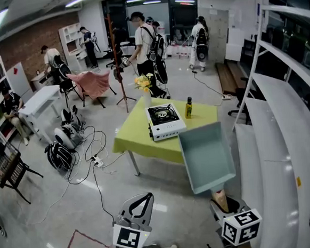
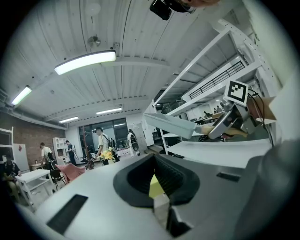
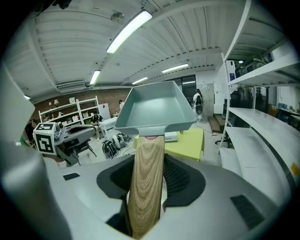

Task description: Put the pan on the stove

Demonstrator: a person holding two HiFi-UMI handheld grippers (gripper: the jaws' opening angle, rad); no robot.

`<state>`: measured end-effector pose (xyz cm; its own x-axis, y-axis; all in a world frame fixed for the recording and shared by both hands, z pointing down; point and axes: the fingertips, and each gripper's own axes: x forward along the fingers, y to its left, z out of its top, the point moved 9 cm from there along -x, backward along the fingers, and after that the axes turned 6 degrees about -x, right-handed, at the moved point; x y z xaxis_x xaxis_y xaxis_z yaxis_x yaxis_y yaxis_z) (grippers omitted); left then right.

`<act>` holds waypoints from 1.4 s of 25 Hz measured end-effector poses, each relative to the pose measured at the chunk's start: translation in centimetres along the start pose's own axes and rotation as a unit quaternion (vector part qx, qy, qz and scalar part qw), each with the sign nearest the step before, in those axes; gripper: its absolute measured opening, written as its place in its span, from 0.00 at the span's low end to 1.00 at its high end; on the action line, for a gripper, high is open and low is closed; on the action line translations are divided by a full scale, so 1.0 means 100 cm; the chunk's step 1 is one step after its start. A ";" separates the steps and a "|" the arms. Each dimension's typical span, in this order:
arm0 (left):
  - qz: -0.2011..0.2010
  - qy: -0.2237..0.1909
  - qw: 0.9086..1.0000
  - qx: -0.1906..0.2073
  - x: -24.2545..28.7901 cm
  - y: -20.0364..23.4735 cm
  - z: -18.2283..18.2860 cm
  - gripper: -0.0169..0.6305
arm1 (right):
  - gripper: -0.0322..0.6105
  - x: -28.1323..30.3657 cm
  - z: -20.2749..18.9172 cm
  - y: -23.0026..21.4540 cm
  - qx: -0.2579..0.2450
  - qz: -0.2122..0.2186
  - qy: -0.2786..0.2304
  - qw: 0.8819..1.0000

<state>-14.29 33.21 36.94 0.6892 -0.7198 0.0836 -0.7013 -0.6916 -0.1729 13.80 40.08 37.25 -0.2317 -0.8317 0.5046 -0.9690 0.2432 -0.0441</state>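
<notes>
While you stand short of the table, right gripper [image 3: 147,185]: jaws clamped on the wooden handle [image 3: 146,197] of the pan [image 3: 154,108].
Pan: square, grey-green and deep-walled. It is held out ahead of your right gripper in the air, hollow side up, with nothing showing inside it.
Pan against table: in the head view the pan [image 1: 207,157] overlaps the near right corner of the table [image 1: 140,140] and is not set down on it.
Stove [image 1: 164,121]: a white single-burner unit, ahead and to the left of the pan, on the yellow-green cloth. The pan is well apart from it and not yet on it.
Left gripper [image 2: 157,183]: jaws together at the tips with nothing between them. You hold it low, to the left of the right gripper and apart from the pan.
Beyond the stove: a dark bottle [image 1: 188,107] just to its right and a vase of yellow flowers [image 1: 144,84] at the far edge.
To the right of the right gripper: white shelving [image 1: 284,137].
Far side of the room: several people standing or seated.
</notes>
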 end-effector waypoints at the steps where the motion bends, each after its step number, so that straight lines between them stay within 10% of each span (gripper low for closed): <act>1: 0.001 0.002 1.000 0.001 0.002 -0.002 -0.001 0.04 | 0.31 0.001 0.000 -0.003 -0.004 0.001 -0.001 1.000; 20: 0.024 -0.019 1.000 0.006 0.065 0.037 -0.015 0.04 | 0.31 0.077 0.031 -0.041 -0.019 0.004 -0.008 1.000; 35: 0.019 -0.004 1.000 -0.008 0.188 0.167 -0.031 0.04 | 0.31 0.230 0.109 -0.073 -0.007 0.010 0.037 0.999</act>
<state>-13.62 7.98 38.62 0.6641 -0.7444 0.0689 -0.7291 -0.6653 -0.1605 14.56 13.70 39.75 -0.2438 -0.7880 0.5653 -0.9628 0.2668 -0.0434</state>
